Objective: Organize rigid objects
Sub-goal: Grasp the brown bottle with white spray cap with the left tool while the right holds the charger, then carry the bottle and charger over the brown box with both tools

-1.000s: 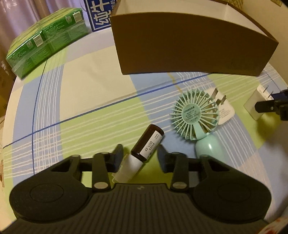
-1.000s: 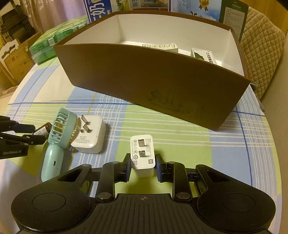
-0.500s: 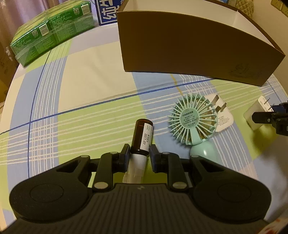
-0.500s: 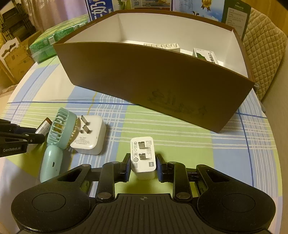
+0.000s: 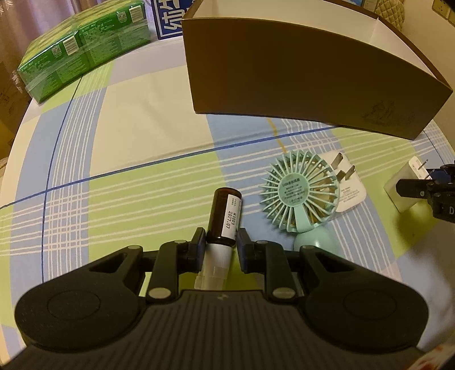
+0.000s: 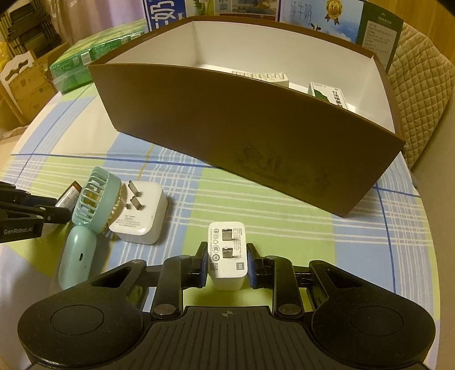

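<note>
A small brown bottle (image 5: 224,216) with a white cap and a dated label lies on the checked cloth, and my left gripper (image 5: 220,242) is shut on it near the cap. In the right wrist view a white charger (image 6: 227,250) with two prongs sits between the pads of my right gripper (image 6: 226,261), which is shut on it. A mint hand fan (image 5: 298,193) (image 6: 88,205) rests between the two grippers, leaning on a second white plug adapter (image 5: 347,187) (image 6: 139,213). The brown cardboard box (image 5: 298,76) (image 6: 227,125) stands behind them, open at the top.
Inside the box lie a white ribbed item (image 6: 261,76) and a green-and-white carton (image 6: 330,95). A green wrapped pack (image 5: 82,45) sits at the table's far left. Printed cartons (image 6: 312,17) stand behind the box. A quilted chair back (image 6: 421,94) is at the right.
My left gripper closed on the brown bottle, which swung from a slant to nearly straight ahead. The right gripper kept its hold on the white charger.
</note>
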Tool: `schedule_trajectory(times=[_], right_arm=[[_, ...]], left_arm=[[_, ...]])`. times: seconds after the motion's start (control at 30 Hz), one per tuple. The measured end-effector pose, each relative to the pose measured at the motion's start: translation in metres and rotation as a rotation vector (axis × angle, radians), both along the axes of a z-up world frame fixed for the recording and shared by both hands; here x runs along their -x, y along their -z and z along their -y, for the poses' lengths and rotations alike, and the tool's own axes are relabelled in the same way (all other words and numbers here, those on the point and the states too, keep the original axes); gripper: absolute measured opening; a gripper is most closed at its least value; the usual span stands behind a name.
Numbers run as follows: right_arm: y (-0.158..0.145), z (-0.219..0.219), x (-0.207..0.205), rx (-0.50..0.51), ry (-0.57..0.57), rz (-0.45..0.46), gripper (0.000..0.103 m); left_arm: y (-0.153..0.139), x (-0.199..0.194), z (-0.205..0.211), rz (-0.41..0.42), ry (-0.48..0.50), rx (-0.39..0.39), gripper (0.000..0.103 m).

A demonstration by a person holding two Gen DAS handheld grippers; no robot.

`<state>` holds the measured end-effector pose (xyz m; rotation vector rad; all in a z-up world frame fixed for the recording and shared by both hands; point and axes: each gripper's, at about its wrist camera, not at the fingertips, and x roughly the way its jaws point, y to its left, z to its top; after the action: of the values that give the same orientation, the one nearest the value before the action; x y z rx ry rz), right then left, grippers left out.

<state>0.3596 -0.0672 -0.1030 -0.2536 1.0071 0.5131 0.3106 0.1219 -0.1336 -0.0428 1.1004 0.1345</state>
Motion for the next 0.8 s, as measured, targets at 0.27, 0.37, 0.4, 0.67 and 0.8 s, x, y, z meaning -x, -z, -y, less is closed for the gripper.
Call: schedule_trajectory(times=[0.27, 0.37, 0.4, 0.67, 0.8], right_arm=[[-0.013, 0.004, 0.005, -0.028, -0.014, 0.011, 0.023], [-0.022, 0.005, 0.006, -0.048, -0.019, 0.01, 0.023], [-0.026, 0.006, 0.007, -0.054, -0.02, 0.012, 0.023], [-0.063, 0.01, 0.003, -0.109, -0.035, 0.054, 0.023], [-0.084, 0.014, -0.005, -0.142, -0.033, 0.084, 0.023]], left_arm=[[-0.013, 0.009, -0.004, 0.028, -0.008, 0.012, 0.019], [-0.023, 0.013, -0.004, 0.049, -0.013, 0.016, 0.019], [-0.027, 0.014, -0.004, 0.058, -0.013, 0.016, 0.019], [-0.071, 0.012, 0.0, 0.153, 0.01, 0.031, 0.019], [-0.093, 0.005, 0.004, 0.206, 0.031, 0.035, 0.019]])
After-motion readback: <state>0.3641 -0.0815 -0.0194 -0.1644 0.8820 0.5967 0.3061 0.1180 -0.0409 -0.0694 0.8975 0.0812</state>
